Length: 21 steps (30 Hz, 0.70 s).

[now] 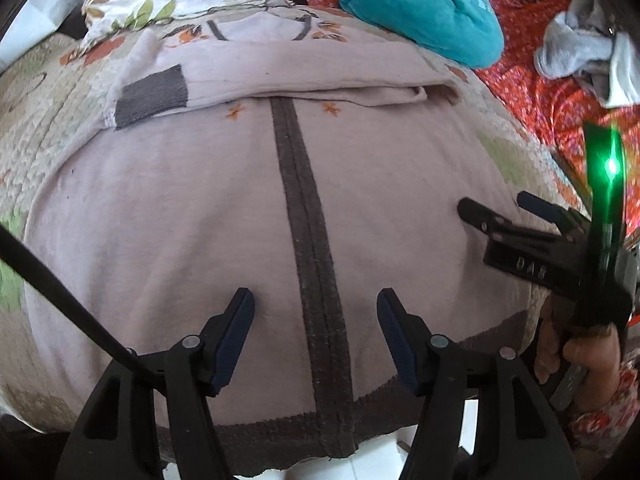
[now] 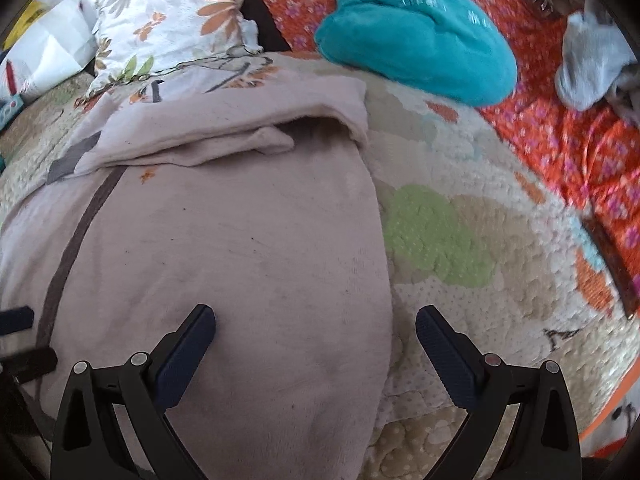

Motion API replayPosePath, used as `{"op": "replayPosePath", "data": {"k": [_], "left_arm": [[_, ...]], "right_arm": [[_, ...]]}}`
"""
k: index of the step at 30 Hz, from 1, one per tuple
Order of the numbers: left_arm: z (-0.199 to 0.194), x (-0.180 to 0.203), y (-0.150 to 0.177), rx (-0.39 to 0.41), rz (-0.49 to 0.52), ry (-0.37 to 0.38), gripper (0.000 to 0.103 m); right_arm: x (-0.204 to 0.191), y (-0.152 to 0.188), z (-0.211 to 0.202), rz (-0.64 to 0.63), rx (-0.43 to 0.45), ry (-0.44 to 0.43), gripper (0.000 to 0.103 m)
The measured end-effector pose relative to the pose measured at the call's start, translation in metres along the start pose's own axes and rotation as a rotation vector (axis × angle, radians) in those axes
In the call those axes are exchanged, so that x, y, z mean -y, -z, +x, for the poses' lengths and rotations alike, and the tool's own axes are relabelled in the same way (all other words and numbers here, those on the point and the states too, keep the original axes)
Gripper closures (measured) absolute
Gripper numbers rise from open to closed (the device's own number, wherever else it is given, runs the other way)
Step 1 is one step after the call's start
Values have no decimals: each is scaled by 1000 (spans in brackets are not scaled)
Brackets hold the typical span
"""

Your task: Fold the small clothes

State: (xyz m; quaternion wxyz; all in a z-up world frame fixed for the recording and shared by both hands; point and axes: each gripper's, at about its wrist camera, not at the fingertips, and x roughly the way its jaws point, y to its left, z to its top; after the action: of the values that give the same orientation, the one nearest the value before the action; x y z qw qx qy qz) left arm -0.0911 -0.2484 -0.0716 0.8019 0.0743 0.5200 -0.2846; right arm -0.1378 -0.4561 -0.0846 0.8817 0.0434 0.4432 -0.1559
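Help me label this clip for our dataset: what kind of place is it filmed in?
Most likely a bedroom at home. The pale pink garment lies spread on a quilted floral bedcover, with a floral pillow behind it and a teal garment on an orange floral sheet.

Matt, fuzzy knit sweater [image 1: 192, 208] on a nubbly quilted bedspread [image 2: 460, 200]

A pale quilted bedspread [image 2: 460, 280] with green and orange patches is the landmark. Along its far edge lies a white pillow [image 2: 168, 20] printed with orange flowers. Beyond its far right side spreads an orange floral sheet [image 2: 560, 136], where a teal plush bundle [image 2: 416, 40] rests touching the bedspread's edge. Farther right on that sheet sits crumpled grey cloth [image 2: 588, 68].
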Motion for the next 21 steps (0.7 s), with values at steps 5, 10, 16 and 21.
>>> {"op": "replayPosePath", "data": {"k": [5, 10, 16, 21], "left_arm": [[-1, 6, 4, 8, 39, -24, 41], [-1, 5, 6, 10, 48, -31, 41], [-2, 6, 7, 12, 52, -32, 41], [-6, 4, 7, 19, 53, -33, 41]], "right_arm": [[5, -1, 4, 32, -13, -19, 1], [4, 0, 5, 27, -13, -16, 1], [4, 1, 5, 30, -14, -15, 1], [4, 0, 5, 31, -15, -17, 1]]}}
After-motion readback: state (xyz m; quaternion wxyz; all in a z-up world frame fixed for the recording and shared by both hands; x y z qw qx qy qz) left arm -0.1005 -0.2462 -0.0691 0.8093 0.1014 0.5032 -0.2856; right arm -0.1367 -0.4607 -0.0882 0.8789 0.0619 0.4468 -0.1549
